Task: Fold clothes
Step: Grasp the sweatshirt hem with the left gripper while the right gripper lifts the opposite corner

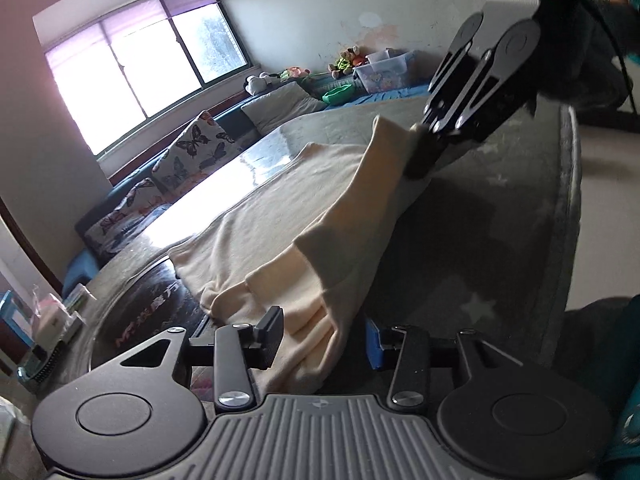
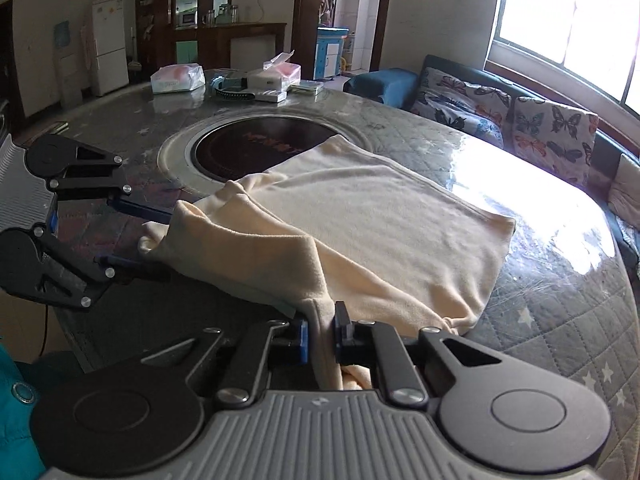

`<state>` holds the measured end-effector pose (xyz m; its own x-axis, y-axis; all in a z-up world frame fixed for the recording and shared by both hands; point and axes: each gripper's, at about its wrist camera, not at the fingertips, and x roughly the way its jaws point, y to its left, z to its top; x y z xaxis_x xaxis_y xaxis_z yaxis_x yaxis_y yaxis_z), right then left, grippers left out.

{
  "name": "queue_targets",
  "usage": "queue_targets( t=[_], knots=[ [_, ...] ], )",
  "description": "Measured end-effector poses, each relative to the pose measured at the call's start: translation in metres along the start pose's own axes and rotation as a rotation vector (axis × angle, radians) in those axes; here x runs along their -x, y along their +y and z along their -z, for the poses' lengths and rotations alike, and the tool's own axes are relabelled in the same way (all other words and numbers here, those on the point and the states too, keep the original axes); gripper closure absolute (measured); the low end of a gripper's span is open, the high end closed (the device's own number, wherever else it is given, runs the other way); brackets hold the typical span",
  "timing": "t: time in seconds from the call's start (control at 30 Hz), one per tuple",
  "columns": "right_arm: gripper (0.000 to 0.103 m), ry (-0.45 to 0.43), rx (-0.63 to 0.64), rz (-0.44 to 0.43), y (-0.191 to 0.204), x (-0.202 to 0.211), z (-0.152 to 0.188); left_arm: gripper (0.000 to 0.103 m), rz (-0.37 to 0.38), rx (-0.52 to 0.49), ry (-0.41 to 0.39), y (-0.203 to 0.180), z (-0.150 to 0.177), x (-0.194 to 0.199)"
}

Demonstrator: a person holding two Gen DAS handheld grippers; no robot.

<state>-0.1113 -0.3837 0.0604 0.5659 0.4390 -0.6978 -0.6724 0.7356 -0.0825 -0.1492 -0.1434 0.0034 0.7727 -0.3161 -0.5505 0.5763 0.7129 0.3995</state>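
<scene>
Left wrist view: left gripper, jaws spread wide, a fold of the cream garment hanging between the two fingers without being pinched; left finger touches the cloth, right finger, blue-padded, stands just beside it. Garment lies across the round table, its far edge lifted by the right gripper, which comes in from the upper right and is clenched on the cloth. Dark circular inset in the table at near left, partly covered by the garment. Far background: window, sofa with butterfly cushions, plastic bin and soft toys. Right wrist view: right gripper, jaws drawn close, grasping a raised ridge of the cream garment; the rest spreads flat toward the far right of the table. Left gripper at left, fingers parted either side of the garment's bunched end. Dark inset beyond; tissue packs and boxes at the far edge; refrigerator far left.
</scene>
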Motion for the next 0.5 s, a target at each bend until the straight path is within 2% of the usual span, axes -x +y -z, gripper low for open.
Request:
queue_targets(
  t=[0.07, 0.13, 0.33, 0.5],
  knots=[
    [0.094, -0.001, 0.004, 0.009, 0.001, 0.0, 0.0, 0.09, -0.007, 0.006, 0.011, 0.002, 0.002, -0.002],
    [0.095, -0.01, 0.014, 0.023, 0.004, 0.001, 0.001, 0.095, -0.008, 0.018, 0.0, 0.003, 0.002, 0.002],
    [0.096, -0.043, 0.022, 0.026, 0.008, 0.016, 0.001, 0.098, -0.001, 0.041, -0.046, 0.005, -0.007, 0.027],
    [0.096, -0.046, 0.058, 0.005, 0.018, 0.043, 0.005, 0.098, 0.043, 0.047, -0.069, 0.0, -0.011, 0.059]
  ],
)
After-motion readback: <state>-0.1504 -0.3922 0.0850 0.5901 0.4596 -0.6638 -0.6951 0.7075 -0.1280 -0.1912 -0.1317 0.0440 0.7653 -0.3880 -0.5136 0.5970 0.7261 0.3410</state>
